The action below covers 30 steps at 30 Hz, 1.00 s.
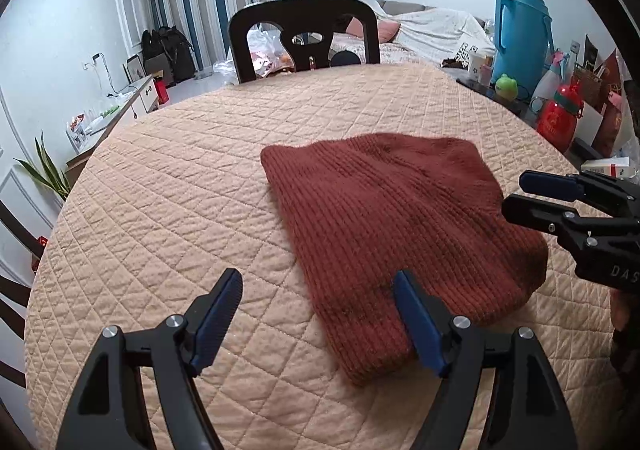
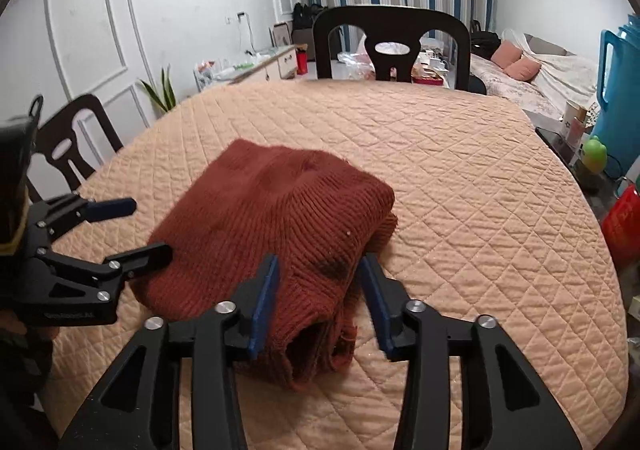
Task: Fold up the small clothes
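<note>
Left gripper point(image 1: 316, 314): fingers spread wide, gripping nothing, right pad over the sweater's near-left edge.
Right gripper point(image 2: 320, 302): fingers apart, straddling the sweater's bunched near end, not pinching it.
Sweater point(image 1: 392, 218): rust-red knit, folded, lying flat on the quilted tablecloth point(image 1: 180, 190).
Chair point(image 1: 304, 34): twelve o'clock, beyond the table.
Blue thermos point(image 1: 520, 34): two o'clock.

Even, cool indoor light, soft shadows — sharp centres, heavy fisheye bending and black vignette at edges.
</note>
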Available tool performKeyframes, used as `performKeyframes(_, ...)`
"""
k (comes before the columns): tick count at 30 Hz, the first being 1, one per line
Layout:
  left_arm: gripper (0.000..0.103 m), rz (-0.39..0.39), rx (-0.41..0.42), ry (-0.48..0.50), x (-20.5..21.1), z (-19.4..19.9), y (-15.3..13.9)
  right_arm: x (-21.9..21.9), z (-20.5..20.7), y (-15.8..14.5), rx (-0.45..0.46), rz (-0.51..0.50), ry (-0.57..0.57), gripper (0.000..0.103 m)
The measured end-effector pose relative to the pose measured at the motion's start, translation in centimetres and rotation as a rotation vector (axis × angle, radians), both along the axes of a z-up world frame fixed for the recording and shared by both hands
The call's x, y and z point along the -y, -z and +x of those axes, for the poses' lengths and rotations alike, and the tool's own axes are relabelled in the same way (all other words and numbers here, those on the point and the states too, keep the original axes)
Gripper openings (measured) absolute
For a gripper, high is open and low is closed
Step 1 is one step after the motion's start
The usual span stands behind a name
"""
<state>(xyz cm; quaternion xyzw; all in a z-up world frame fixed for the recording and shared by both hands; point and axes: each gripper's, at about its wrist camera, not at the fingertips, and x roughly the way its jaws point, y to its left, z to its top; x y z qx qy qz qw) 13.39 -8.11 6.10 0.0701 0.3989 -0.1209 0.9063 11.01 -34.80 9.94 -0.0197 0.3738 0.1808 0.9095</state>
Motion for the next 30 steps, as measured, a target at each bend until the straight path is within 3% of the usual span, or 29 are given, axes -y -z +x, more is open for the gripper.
performKeyframes(3, 0.08, -0.008, 0.009, -0.002, -0.2, 0.1, -0.4, 0.8, 0.4, -0.3, 0.002, 0.037, 0.021, 0.068)
performKeyframes(6, 0.081, -0.015, 0.013, -0.005, -0.5, 0.3, -0.7, 1.6, 0.9, -0.2, -0.024, 0.091, 0.028, 0.069)
performKeyframes(10, 0.092, -0.111, -0.025, 0.023, -1.0, 1.1, -0.9, 2.0, 1.5, 0.2, -0.048, 0.106, 0.018, 0.075)
performKeyframes(13, 0.097, -0.175, -0.039, 0.037, -1.3, 2.0, -0.9, 2.6, 2.3, 0.9, -0.107, 0.168, 0.015, 0.076)
performKeyframes(18, 0.097, -0.201, -0.159, 0.001, -1.4, 4.2, 1.3, 3.2, 4.3, 3.1, -0.224, 0.255, 0.026, 0.076)
performKeyframes(22, 0.097, -0.283, -0.229, -0.019, -2.0, 5.1, 2.7, 3.4, 5.3, 4.8, -0.292, 0.329, 0.023, 0.076)
performKeyframes(30, 0.097, -0.325, -0.263, 0.003, -1.1, 6.1, 3.5, 2.3, 6.3, 4.9, -0.288, 0.306, -0.009, 0.078)
